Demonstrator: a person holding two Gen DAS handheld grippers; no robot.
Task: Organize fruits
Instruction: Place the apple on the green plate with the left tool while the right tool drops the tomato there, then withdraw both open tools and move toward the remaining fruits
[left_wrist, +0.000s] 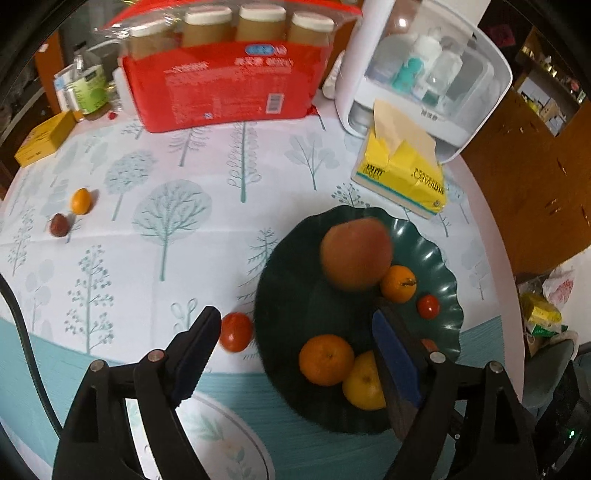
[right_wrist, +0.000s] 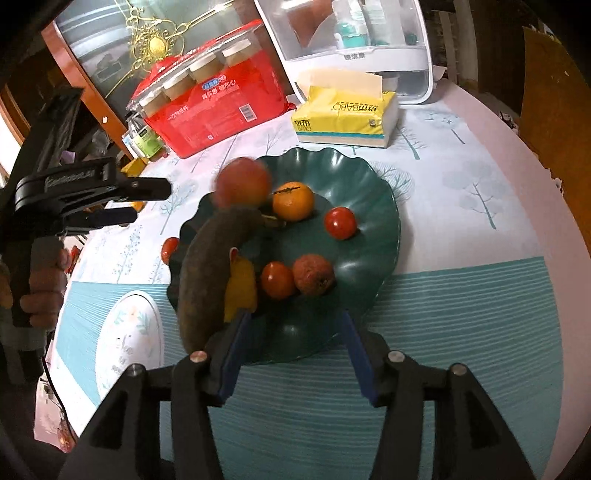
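Observation:
A dark green scalloped plate (left_wrist: 291, 295) (right_wrist: 373, 206) holds a blurred apple (left_wrist: 356, 253) (right_wrist: 242, 181), oranges (left_wrist: 325, 359) (right_wrist: 293, 200), small tomatoes (left_wrist: 428, 305) (right_wrist: 340, 222), a yellow fruit (left_wrist: 364, 382) and a dark brown banana (right_wrist: 207, 273). My left gripper (left_wrist: 295, 347) is open above the plate's near left edge, empty. A red tomato (left_wrist: 236, 331) lies on the cloth beside the plate, next to the left finger. A kumquat (left_wrist: 81, 200) and a dark red fruit (left_wrist: 58, 224) lie far left. My right gripper (right_wrist: 293, 332) is open over the plate's near rim, empty.
A red pack of paper cups (left_wrist: 229, 81) (right_wrist: 218, 107), a yellow tissue pack (left_wrist: 402, 173) (right_wrist: 343, 118) and a white storage box (left_wrist: 424, 70) (right_wrist: 351, 40) stand at the back. A white patterned plate (left_wrist: 221, 439) (right_wrist: 129, 332) sits near. A yellow box (left_wrist: 44, 138) is far left.

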